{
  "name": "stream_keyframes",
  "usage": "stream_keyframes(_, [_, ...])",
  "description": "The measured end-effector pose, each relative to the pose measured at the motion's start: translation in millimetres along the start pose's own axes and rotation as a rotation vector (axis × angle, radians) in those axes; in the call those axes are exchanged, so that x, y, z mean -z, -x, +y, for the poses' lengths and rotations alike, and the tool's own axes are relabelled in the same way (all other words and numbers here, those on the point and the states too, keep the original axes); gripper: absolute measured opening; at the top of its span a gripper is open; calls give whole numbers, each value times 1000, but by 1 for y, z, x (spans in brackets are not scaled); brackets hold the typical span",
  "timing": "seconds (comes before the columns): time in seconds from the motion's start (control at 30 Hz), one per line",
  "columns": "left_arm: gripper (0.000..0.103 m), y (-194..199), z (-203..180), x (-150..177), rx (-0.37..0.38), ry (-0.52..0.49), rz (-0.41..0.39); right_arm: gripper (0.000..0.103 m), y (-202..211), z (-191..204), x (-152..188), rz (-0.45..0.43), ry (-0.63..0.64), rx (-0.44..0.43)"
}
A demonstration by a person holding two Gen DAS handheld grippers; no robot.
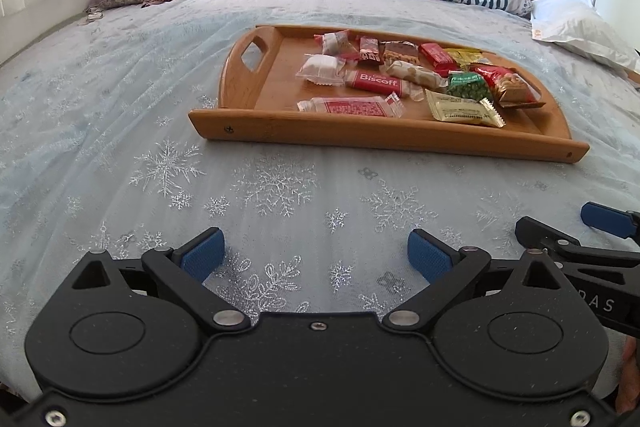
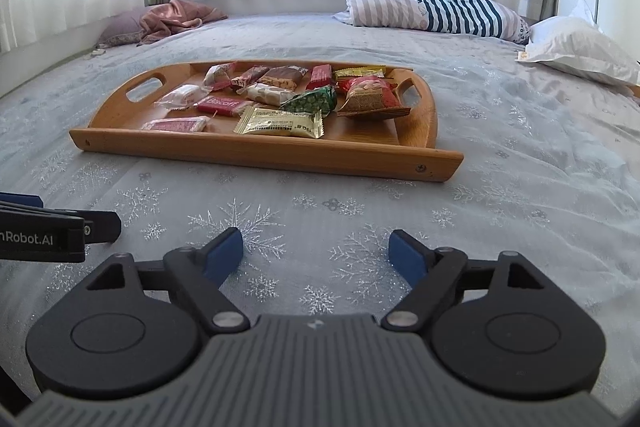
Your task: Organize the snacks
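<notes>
Both the left gripper (image 1: 316, 257) and right gripper (image 2: 316, 253) are spread wide, empty. Light, crinkly, slippery snacks (image 2: 278, 121) at twelve o'clock are best pinched by sealed ends.

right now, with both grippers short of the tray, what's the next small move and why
Probably ease the right gripper forward toward the gold packet near the tray's front rim. Both it and the left gripper are open and empty over the bedspread, and that packet looks nearest and uncovered.
</notes>
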State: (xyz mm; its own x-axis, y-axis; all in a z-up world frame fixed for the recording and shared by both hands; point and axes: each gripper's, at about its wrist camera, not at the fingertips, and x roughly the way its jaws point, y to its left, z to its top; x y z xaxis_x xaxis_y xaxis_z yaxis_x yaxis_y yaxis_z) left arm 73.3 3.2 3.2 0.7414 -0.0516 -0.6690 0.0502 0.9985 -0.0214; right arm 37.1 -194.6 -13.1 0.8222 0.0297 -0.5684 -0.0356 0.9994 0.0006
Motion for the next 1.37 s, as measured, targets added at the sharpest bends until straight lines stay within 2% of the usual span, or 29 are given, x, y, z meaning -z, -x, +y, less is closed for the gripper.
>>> stream_keyframes(0.6, [103,-8,0,3,2,5,-10,99,-8,-1,1,16,2,1])
stream_keyframes(1.37, [103,-9,2,4,16,-6,-13,100,-9,0,1,16,2,1])
